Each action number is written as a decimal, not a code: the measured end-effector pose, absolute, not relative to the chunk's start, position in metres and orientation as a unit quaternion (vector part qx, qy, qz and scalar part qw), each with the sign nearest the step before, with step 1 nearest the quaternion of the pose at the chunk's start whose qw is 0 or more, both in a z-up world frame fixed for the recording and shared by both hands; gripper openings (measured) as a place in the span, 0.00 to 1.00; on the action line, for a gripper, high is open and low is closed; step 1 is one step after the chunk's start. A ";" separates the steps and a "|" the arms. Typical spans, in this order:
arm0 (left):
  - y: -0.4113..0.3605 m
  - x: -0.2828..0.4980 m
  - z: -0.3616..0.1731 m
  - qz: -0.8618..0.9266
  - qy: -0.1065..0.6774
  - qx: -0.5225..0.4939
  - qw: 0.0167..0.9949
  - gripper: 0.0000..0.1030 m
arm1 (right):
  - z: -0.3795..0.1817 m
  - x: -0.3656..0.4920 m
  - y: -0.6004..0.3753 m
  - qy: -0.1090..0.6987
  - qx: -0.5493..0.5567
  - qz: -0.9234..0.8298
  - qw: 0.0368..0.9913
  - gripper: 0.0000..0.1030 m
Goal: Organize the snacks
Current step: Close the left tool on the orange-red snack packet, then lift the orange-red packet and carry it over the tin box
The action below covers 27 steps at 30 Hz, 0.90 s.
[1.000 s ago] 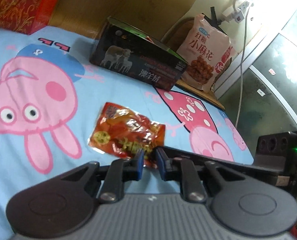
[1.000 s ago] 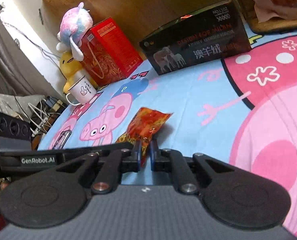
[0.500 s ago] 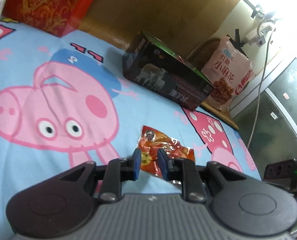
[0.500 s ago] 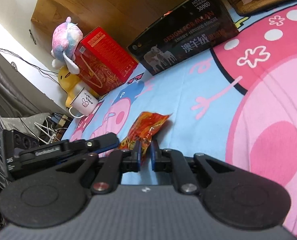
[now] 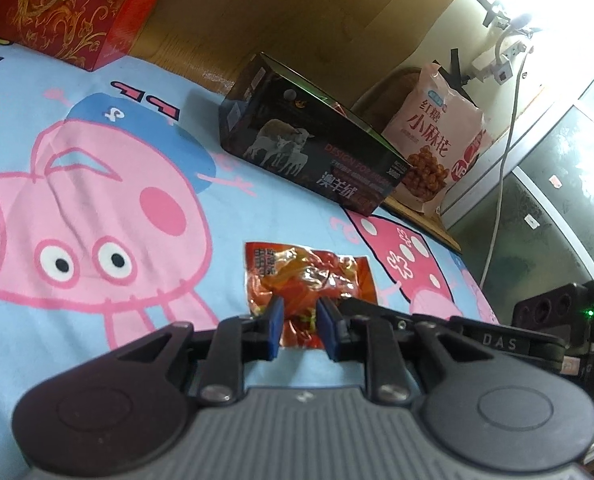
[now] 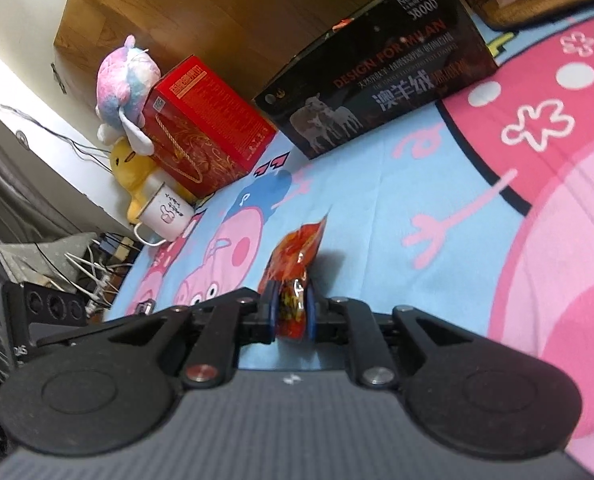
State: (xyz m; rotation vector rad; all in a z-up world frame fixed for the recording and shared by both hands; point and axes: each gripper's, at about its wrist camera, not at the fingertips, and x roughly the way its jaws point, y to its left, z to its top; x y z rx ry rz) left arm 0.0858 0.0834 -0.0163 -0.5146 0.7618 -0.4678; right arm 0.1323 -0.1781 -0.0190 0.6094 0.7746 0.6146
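A red-orange snack packet (image 5: 309, 276) lies on the blue cartoon-pig sheet (image 5: 225, 216). My left gripper (image 5: 300, 312) is shut just in front of it. The packet's near edge shows in the narrow gap between the pads, and whether they pinch it is unclear. One of the right gripper's fingers (image 5: 373, 312) reaches in from the right. In the right wrist view the packet (image 6: 301, 252) points away from me, and my right gripper (image 6: 291, 308) is shut on its near end, which bulges between the blue pads.
A black box with sheep on it (image 5: 317, 152) stands beyond the packet. A pink snack bag (image 5: 437, 140) leans on a wooden tray (image 5: 417, 216) behind the box. A red gift box (image 6: 205, 132), plush toys (image 6: 125, 76) and a white mug (image 6: 165, 212) stand at the far left. Cables (image 6: 89, 264) hang off the left edge.
The left gripper has shifted so that the packet sits straight ahead of its pads. The right gripper has rolled slightly, and its pads stand a touch wider with the packet end between them.
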 end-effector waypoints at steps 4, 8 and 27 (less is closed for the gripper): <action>0.089 0.088 -0.017 -0.242 0.365 -0.266 0.859 0.32 | -0.022 0.134 -0.183 0.365 0.311 0.295 0.826 0.14; 0.099 0.083 -0.013 -0.221 0.347 -0.281 0.867 0.57 | -0.029 0.134 -0.202 0.357 0.378 0.297 0.801 0.13; 0.051 0.169 0.065 -0.261 0.316 -0.238 0.881 0.40 | 0.028 0.175 -0.242 0.278 0.420 0.330 0.799 0.13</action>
